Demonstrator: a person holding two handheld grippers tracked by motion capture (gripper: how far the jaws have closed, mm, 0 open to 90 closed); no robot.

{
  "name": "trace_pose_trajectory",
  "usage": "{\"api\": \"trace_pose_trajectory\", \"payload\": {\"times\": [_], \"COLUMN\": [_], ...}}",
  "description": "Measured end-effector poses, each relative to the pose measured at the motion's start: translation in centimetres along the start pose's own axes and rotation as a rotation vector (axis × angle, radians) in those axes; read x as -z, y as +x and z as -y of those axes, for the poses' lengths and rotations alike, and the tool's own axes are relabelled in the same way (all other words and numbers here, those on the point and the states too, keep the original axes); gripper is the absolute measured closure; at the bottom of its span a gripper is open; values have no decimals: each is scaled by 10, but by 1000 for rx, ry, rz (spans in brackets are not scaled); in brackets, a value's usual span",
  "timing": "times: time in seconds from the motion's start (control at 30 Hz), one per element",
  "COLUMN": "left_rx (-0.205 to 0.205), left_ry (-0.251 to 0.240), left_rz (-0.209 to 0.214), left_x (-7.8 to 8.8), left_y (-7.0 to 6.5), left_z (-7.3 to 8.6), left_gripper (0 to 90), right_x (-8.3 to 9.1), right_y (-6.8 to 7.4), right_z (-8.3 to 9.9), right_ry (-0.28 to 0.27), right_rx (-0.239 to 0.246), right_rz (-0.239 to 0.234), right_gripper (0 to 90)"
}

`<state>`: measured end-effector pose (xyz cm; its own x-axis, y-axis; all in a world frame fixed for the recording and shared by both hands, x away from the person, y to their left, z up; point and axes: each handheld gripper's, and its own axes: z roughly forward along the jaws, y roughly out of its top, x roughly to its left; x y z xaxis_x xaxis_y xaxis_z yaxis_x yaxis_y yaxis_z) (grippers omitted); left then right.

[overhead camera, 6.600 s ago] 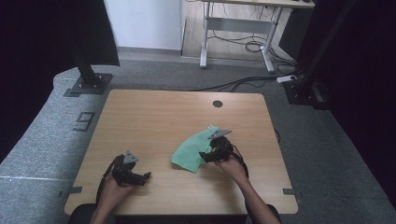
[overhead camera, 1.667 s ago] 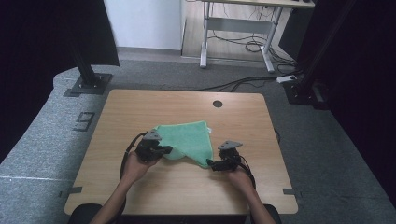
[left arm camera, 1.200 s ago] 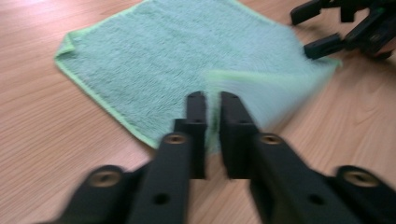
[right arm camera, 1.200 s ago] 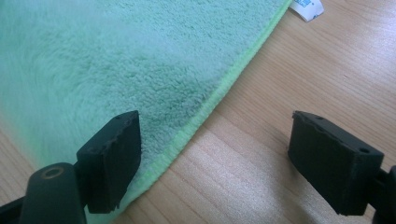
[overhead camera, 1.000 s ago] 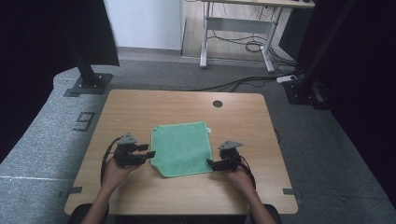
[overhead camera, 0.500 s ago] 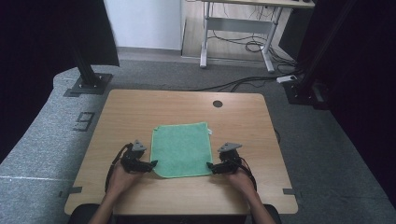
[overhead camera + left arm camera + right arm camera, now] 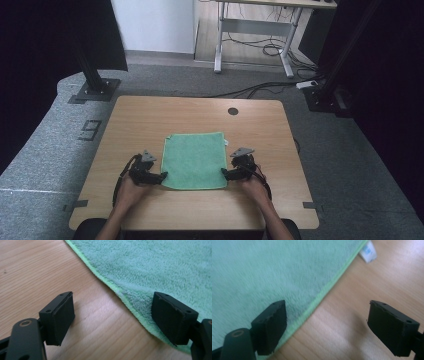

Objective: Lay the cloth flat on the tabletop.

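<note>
Left gripper [image 7: 161, 177] at the near left corner of the green cloth [image 7: 194, 159], jaws just opened and now spread wide, gripping nothing; one jaw over bare wood, the other over the cloth's hem. Green cloth spread flat on the wooden table [image 7: 150, 117], near its front edge, white label [image 7: 367, 251] poking out past the hem. Right gripper [image 7: 224, 173] at the cloth's near right corner, jaws likewise wide apart and empty, straddling the hem.
</note>
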<state>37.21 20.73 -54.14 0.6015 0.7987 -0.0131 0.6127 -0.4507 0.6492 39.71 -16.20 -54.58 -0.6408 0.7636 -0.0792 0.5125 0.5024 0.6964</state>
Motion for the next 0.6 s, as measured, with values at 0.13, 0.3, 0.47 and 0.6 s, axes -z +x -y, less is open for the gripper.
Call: {"api": "trace_pose_trajectory", "payload": {"times": [0.13, 0.3, 0.47, 0.6], "left_rx": [-16, -39, -31, -14], "left_ry": [16, 5, -38, -63], "left_rz": [14, 28, 4, 8], "left_x": [1, -1, -12, -27], "left_y": [-5, -5, 8, 17], "left_z": [-2, -18, -46, -65], "left_gripper": [224, 195, 153, 142], "right_x": [6, 18, 21, 21], "right_y": [0, -10, -14, -15], "right_z": [4, 21, 27, 27], "right_ry": [9, 15, 11, 11], "right_rx": [9, -47, -81, -84], "right_rz": [4, -14, -32, -39], "right_gripper": [163, 160, 160, 158]}}
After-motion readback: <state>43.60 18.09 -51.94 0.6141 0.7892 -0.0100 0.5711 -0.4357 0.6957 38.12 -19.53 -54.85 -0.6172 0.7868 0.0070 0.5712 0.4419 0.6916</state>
